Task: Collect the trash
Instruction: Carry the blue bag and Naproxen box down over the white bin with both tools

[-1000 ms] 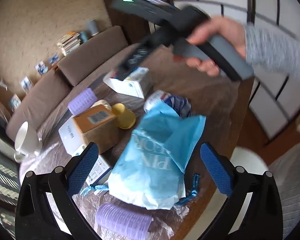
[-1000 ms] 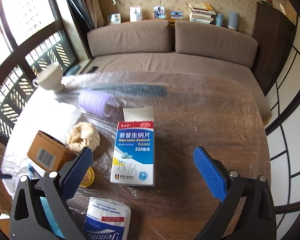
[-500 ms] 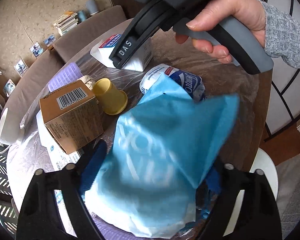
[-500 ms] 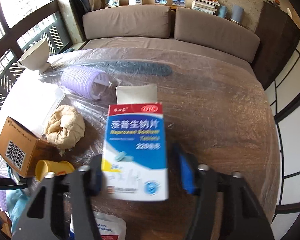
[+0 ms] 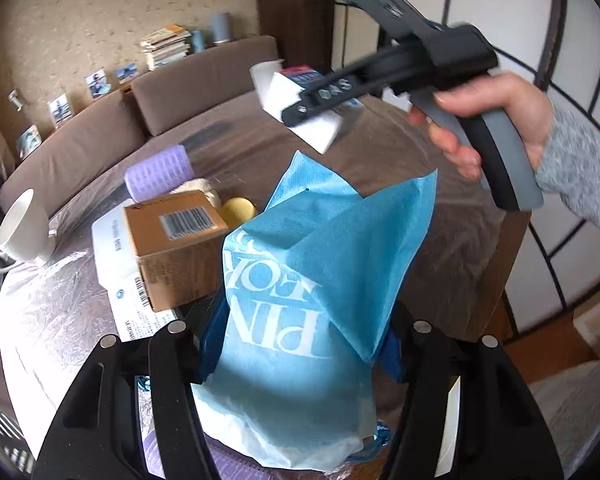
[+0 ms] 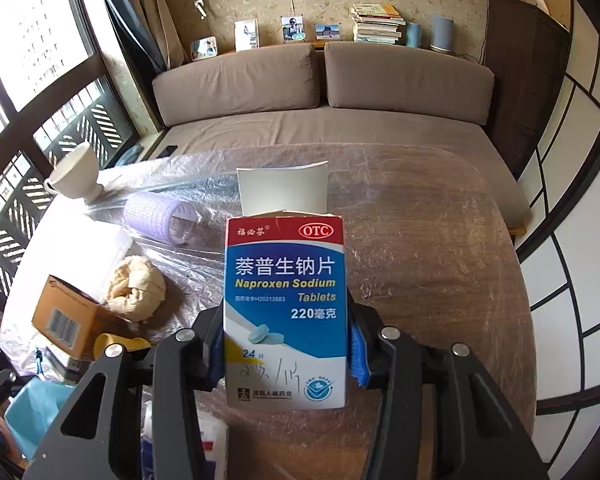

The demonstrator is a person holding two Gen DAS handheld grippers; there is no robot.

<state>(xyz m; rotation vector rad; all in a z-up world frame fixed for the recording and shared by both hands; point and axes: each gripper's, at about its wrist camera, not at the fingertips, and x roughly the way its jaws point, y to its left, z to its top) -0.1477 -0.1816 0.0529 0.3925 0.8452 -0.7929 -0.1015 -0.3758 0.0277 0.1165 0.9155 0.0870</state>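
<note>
In the left wrist view, a blue paper bag (image 5: 320,280) with white lettering stands between the jaws of my left gripper (image 5: 302,348). The jaws are closing and both blue pads touch its sides. My right gripper (image 6: 286,352) is shut on a blue, white and red medicine box (image 6: 286,300), held above the table with its top flap open. The left wrist view shows that same box (image 5: 300,120) from its white side at the upper middle. A hand (image 5: 492,120) in a grey sleeve grips the handle behind it.
On the plastic-covered wooden table (image 6: 440,260) lie a cardboard box (image 5: 176,248), a purple roller (image 5: 158,170), a yellow cup (image 5: 240,210), crumpled beige paper (image 6: 136,288) and a tissue pack (image 6: 212,440). A white cup (image 5: 22,228) stands at the far left edge. A brown sofa (image 6: 320,92) runs behind.
The left jaws came in from wide open onto the blue bag. The right gripper shut on the medicine box and raised it off the table.
</note>
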